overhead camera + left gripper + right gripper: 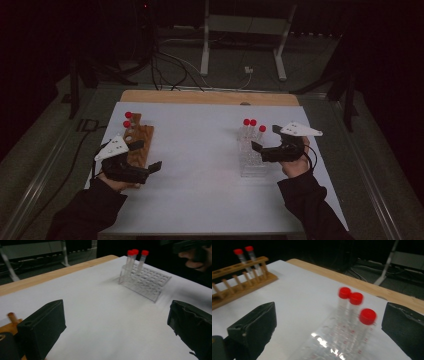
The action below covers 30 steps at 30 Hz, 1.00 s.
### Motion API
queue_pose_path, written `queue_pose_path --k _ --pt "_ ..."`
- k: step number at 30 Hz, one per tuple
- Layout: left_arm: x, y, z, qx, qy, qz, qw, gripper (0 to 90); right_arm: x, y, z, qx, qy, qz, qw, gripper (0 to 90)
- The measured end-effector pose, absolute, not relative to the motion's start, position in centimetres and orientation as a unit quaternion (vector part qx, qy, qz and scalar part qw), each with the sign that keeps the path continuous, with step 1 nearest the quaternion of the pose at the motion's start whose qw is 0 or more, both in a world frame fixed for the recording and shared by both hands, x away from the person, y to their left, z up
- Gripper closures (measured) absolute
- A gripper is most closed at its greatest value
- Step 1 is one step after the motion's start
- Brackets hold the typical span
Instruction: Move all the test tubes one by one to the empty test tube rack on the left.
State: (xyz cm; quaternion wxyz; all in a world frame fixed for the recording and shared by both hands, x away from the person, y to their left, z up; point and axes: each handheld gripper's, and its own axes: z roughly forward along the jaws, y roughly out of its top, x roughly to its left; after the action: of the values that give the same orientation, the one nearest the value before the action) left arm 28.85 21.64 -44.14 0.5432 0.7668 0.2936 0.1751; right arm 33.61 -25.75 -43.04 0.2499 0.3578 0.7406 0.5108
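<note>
Near the worktop's left edge, the left gripper [142,157] hangs with jaws spread wide, empty, over the wooden rack [140,140]. Toward the right edge, the right gripper [265,138], also released, sits beside the clear rack [251,160] with three red-capped tubes [252,126].

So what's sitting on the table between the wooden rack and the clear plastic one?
Nothing: between the wooden rack and the clear rack there is just bare white table cover, seen in the high view.

On the table [200,165], wooden rack [141,137] at left holding two tubes [127,120] at its far end; clear rack [251,155] at right, three capped tubes [252,127] at its far end.
</note>
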Motion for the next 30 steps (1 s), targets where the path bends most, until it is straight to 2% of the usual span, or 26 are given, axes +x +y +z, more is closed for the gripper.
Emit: queue_pose_path --k 22,30 --pt "27.9 20.1 -44.9 0.782 0.268 0.158 0.541 2.3 37.0 -27.6 -46.4 0.413 0.742 0.469 0.245 0.0" --pt "27.9 20.1 -44.9 0.781 0.267 0.158 0.542 2.3 37.9 -27.5 -47.4 0.426 0.745 0.455 0.237 10.4"
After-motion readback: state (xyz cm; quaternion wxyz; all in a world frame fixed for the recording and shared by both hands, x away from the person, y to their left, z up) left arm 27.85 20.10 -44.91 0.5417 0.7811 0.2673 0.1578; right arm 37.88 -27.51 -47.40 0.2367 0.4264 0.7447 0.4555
